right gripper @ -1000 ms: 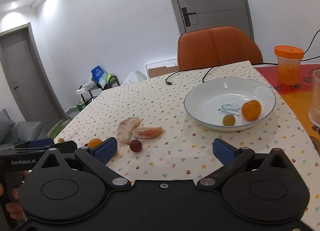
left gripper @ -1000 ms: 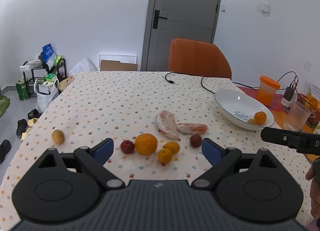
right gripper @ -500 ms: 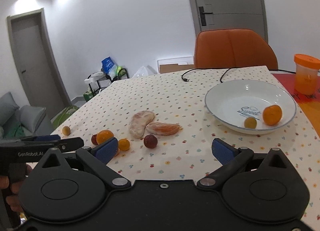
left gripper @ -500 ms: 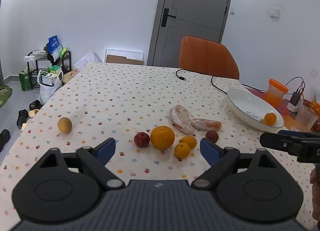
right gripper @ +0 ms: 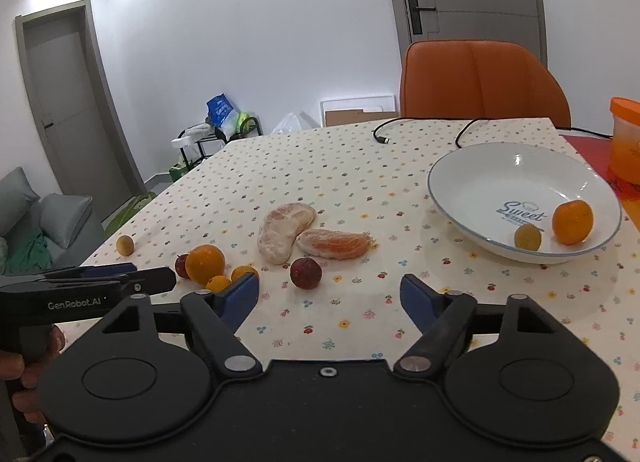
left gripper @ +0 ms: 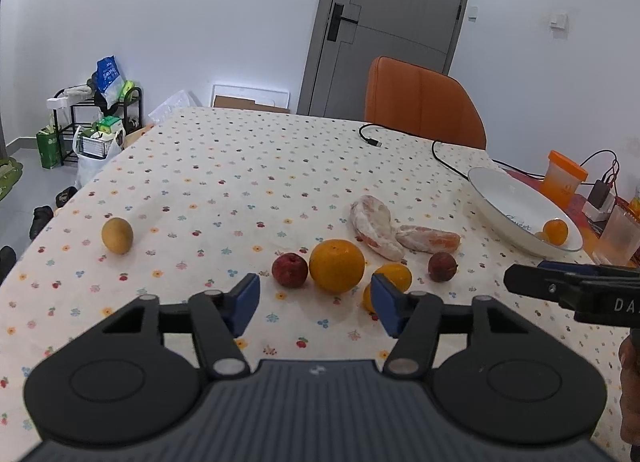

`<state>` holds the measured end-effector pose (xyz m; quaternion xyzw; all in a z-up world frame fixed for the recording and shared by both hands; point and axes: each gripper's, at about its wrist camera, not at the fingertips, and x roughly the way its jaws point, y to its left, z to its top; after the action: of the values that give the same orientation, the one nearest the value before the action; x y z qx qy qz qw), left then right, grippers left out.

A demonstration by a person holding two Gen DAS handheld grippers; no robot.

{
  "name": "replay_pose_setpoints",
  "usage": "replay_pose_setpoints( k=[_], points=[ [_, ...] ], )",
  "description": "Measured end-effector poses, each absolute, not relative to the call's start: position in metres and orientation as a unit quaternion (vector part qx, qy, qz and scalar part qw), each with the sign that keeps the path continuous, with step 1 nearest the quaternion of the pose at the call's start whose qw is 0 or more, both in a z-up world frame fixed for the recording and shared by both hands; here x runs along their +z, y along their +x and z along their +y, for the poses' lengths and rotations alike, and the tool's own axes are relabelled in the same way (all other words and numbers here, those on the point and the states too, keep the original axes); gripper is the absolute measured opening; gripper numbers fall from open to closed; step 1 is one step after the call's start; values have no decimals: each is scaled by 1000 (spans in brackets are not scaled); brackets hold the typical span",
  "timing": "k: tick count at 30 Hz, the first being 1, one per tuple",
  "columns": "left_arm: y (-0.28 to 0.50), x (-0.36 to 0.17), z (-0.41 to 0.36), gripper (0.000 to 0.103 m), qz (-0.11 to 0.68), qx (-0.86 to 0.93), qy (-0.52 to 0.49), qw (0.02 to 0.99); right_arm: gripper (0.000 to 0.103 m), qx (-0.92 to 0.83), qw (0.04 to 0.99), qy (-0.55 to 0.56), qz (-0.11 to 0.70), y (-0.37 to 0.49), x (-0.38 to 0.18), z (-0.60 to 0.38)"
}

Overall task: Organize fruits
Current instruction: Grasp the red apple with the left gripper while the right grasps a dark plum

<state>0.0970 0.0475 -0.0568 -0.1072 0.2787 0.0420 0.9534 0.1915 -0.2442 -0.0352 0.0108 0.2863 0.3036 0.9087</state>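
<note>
Looking along the left gripper [left gripper: 316,304], its blue-padded jaws stand partly apart and have just been closing, with nothing between them but bare cloth. Just ahead of the fingers sits the big round orange [left gripper: 337,266], waxy and dimpled, with a dull dark-red round fruit [left gripper: 290,270] touching its left side and two small glossy tangerines [left gripper: 394,277] half hidden behind the right pad. This hand looks the nearer to that cluster. A small tan oval fruit [left gripper: 117,235] lies well off to the left.

From the right wrist view, the right gripper [right gripper: 329,294] is likewise part open and empty, its jaws also just closing. A second dark-red round fruit [right gripper: 305,273] lies just ahead, slightly left of centre between the fingers. Beyond it rest two peeled, pithy citrus segments [right gripper: 285,232], the nearer one's long axis running across the view. The glazed white bowl [right gripper: 480,165] sits ahead and to the right, already holding an orange tangerine [right gripper: 573,221] and a small olive-yellow fruit [right gripper: 527,237].
</note>
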Motion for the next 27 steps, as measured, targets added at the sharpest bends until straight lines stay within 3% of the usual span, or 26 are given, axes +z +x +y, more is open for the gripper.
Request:
replay_pose_setpoints(
  k=[9,24,27],
  points=[
    [112,-66,56,41,284,52,-112,951,60,317,899,12,301,203,-45,-232],
    [130,-75,68,34,288,56,-116,949,58,330,891,6,311,216,-49,-207],
    [133,-75,69,22,288,50,-118,949,58,331,890,4,314,218,-50,-203]
  ],
)
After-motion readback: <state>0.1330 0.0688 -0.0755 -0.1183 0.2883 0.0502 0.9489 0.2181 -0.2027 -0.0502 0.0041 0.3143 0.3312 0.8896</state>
